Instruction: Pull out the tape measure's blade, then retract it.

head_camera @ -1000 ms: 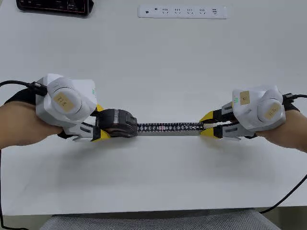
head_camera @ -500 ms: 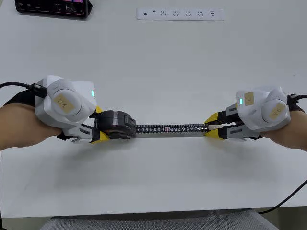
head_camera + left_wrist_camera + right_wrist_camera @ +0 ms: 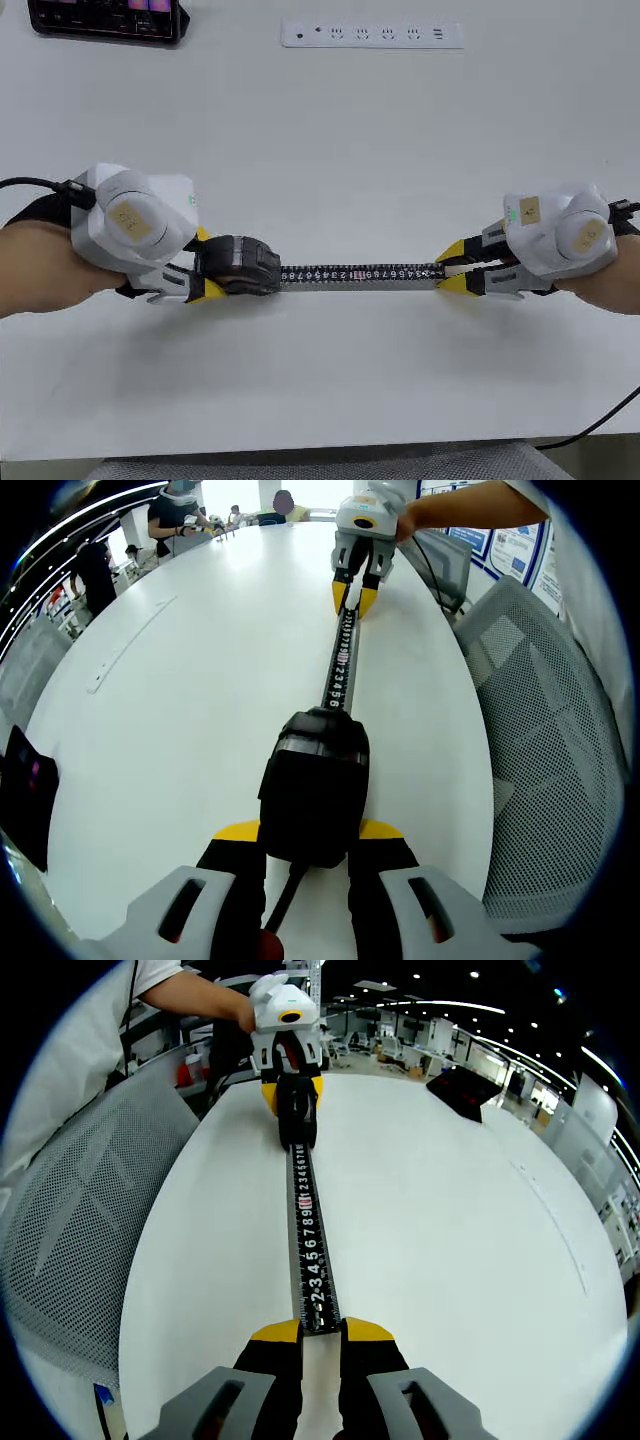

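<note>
Black ribbed plastic makes up the case (image 3: pixel 243 267) of the tape measure, a rounded, blocky housing with a glossy front edge. It sits left of centre on the smooth white table (image 3: pixel 320 150). From its mouth the blade (image 3: pixel 358 274) runs out straight to the right, a thin dark strip printed with white numerals and one red mark partway along. It lies low over the tabletop between the two grippers.

The left gripper (image 3: pixel 207 263) has black jaws with yellow tips, closed against the two sides of the case and holding it. In the left gripper view a thin dark cord trails back from the rear of the case between those jaws. The right gripper (image 3: pixel 450 268) is built the same, and its yellow tips are pinched together on the free end of the blade. Both grippers carry rounded white shells with small tan labels, and a hand grasps each.

At the far edge lies a long white power strip (image 3: pixel 372 35), flat and rectangular. A dark device with a lit screen (image 3: pixel 105 17) sits in the far left corner. A grey mesh chair back (image 3: pixel 300 465) shows at the near edge
</note>
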A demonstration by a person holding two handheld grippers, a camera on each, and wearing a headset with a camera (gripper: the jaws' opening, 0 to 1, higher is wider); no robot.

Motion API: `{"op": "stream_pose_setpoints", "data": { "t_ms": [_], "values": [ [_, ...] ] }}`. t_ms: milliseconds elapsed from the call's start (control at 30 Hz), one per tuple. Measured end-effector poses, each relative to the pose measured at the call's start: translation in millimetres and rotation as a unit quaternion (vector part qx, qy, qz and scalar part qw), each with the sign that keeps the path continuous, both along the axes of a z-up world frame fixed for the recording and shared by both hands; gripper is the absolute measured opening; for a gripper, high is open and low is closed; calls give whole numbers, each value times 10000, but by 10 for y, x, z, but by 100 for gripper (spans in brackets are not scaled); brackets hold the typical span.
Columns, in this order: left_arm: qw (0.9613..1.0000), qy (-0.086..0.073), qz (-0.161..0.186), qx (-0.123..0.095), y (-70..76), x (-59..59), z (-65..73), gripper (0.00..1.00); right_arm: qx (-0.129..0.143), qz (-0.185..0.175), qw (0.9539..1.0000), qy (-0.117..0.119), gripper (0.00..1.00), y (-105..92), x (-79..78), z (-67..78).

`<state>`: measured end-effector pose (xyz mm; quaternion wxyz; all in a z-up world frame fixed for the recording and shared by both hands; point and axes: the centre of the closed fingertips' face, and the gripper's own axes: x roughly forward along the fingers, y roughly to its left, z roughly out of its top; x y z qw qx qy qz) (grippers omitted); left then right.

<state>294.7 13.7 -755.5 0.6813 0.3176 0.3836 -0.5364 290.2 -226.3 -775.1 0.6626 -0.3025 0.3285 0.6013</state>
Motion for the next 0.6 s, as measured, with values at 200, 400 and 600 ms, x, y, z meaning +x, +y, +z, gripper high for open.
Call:
{"op": "stream_pose_setpoints", "data": {
  "t_ms": [200, 400, 600],
  "values": [
    [10000, -3, 3, 3, 0, -1, 4, 26, -47, -1, 10000, -10, 9, -60, 1, 1],
    [10000, -9, 2, 5, 0, -1, 3, 26, -76, -28, 10000, -9, 9, -114, -11, -2],
    [10000, -8, -5, 14, -1, -1, -3, 26, -128, -48, 9999, -13, 9, -181, -7, -2]
  ]
}}
